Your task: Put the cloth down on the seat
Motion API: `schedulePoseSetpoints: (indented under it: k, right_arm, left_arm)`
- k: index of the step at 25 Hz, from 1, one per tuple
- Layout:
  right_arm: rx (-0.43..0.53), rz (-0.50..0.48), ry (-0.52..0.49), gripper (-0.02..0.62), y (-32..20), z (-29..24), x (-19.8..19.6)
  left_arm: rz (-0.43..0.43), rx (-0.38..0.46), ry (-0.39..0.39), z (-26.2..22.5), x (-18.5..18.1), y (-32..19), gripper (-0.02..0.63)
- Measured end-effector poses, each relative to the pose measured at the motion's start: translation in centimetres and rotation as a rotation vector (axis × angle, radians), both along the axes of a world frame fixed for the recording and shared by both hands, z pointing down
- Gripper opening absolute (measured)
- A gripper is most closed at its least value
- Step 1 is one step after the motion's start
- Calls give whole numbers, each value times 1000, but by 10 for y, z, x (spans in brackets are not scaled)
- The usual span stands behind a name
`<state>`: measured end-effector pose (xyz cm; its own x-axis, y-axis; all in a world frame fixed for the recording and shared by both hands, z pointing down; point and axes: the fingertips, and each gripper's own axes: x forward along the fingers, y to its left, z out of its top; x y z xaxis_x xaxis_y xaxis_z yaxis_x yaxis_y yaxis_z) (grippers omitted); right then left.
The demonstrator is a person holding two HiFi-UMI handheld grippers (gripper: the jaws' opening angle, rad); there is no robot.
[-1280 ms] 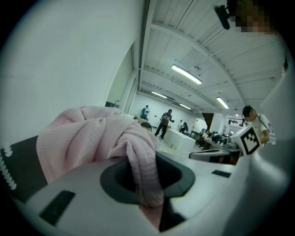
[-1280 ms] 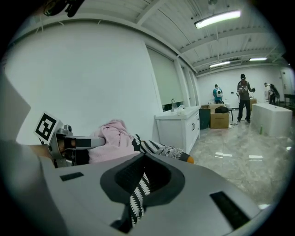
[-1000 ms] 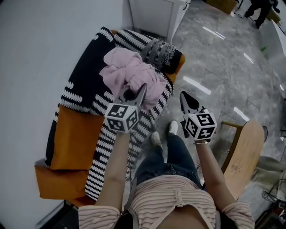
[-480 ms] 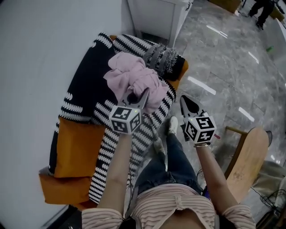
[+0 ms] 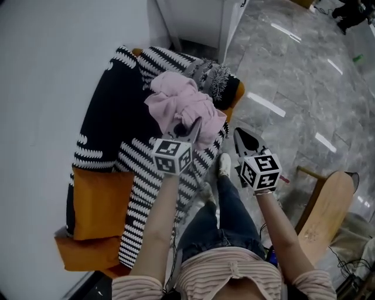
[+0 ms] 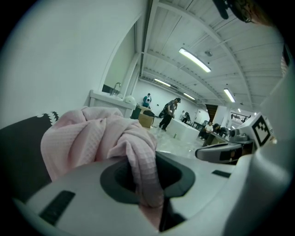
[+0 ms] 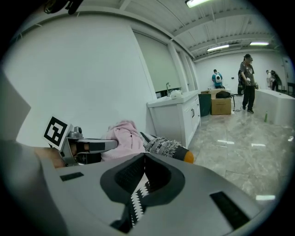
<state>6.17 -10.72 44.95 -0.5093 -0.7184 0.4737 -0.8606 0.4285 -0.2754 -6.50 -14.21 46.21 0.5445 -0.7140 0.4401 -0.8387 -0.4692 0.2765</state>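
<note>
Nearest to us are two arms, each with one claw. The left claw (image 5: 188, 128) is clamped on a fold of the one pink cloth (image 5: 184, 102), which runs down between its jaws. The right claw (image 5: 240, 133) has its tips pressed together with nothing in them. It hangs just right of the left one, above the floor (image 5: 293, 76) beside the seat's edge. Near right stands one wooden chair (image 5: 325, 205).

The cloth is bunched up just beyond the left claw, over the far right part of the one orange seat (image 5: 96, 199). One black-and-white striped blanket (image 5: 111, 123) is spread over that seat, and the cloth sits above it. We cannot tell whether the cloth already rests on the blanket.

Beyond the seat stands one white cabinet (image 5: 193, 17). Far across the room the right gripper view shows at least three people (image 7: 248, 83).
</note>
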Motion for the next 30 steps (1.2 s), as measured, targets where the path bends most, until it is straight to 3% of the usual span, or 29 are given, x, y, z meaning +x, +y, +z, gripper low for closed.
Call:
schedulePoseSetpoints:
  k: [5,19,25,30]
  right_arm:
    - [-33,-11,-6,9,-28,15,7]
    - [-128,-16,-4,9,-75,70,29]
    - [-140,-28,4,9,-93,83,34]
    - [-164,-44,8,8,-100,94,26]
  left_arm:
    - [25,-26,-37,17,12,-30,86]
    - [70,-80,-48,63,46,-98,86]
    - [154,-79,-95,76,63,-116,86]
    - [229,-142,-132,106,63,-120,86]
